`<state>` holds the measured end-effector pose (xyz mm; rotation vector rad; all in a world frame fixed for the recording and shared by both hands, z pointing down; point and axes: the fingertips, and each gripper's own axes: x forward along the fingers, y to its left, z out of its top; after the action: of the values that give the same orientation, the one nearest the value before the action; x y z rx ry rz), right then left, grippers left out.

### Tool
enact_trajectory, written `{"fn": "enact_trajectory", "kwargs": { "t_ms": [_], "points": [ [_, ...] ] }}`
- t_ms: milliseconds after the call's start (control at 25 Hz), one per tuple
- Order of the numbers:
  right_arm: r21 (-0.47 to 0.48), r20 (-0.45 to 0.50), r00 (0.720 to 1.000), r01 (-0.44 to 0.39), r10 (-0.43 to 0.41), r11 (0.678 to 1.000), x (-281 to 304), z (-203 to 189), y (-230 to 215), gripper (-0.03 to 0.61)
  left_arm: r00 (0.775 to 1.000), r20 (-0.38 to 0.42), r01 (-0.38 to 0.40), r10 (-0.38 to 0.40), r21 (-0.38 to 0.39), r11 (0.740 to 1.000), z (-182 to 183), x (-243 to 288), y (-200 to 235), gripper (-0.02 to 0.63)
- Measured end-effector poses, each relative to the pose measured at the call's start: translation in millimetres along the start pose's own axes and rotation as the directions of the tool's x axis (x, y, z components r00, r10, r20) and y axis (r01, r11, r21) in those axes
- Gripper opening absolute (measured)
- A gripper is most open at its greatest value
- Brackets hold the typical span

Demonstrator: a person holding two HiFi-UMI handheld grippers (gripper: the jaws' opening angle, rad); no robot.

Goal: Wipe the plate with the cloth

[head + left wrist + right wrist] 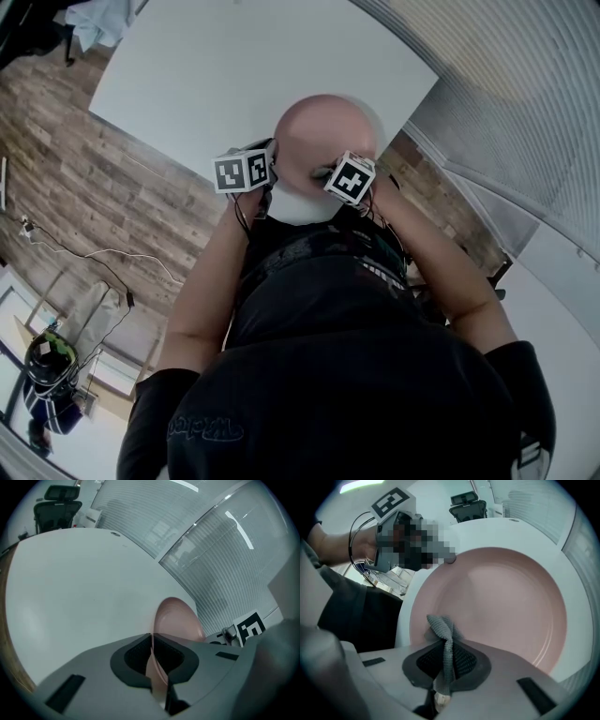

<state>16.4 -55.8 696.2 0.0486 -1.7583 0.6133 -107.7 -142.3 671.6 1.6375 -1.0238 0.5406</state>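
You hold two grippers over one white worktop (79,588). Your left gripper (152,665) is clamped narrow on the rim of the single pink plate (177,618), which it holds up on edge, clear of the worktop. Your right gripper (446,663) pinches the one grey cloth (442,629) tight between its jaws, and the cloth's free end sits at the plate's inner face, near the rim. Each gripper carries one marker cube. One office chair (56,508) stands beyond the worktop.

We saw a pale pink plate (497,602), a grey knitted cloth (443,634), a white table (234,66), a brown wood-grain floor (112,187) at left, and black-and-white square-patterned cubes (244,171).
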Motion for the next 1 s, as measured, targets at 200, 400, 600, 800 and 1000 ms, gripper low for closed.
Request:
{"fn": "enact_trajectory", "kwargs": {
  "t_ms": [200,400,600,800,1000],
  "points": [
    [0.031,-0.053,0.997,0.057,-0.055,0.998,-11,-28,-30,0.031,1.000,-0.015,-0.001,0.001,0.019,1.000,-2,1,0,0.031],
    [0.066,-0.093,0.975,0.207,-0.201,0.976,-34,-39,-82,0.031,1.000,-0.027,0.000,0.001,0.038,0.999,-3,2,-3,0.031],
    [0.121,-0.027,0.972,0.236,-0.235,0.964,-41,-9,-113,0.032,0.999,-0.046,-0.001,0.004,0.060,0.998,-3,2,-5,0.031],
    [0.118,0.053,0.962,0.262,-0.269,0.958,-45,44,-129,0.032,0.999,-0.045,0.002,0.001,0.061,0.998,-1,1,-4,0.030],
    [0.060,0.101,0.959,0.259,-0.264,0.964,-37,83,-122,0.031,0.999,-0.042,-0.003,0.005,0.044,0.999,1,2,0,0.030]
  ]
}}
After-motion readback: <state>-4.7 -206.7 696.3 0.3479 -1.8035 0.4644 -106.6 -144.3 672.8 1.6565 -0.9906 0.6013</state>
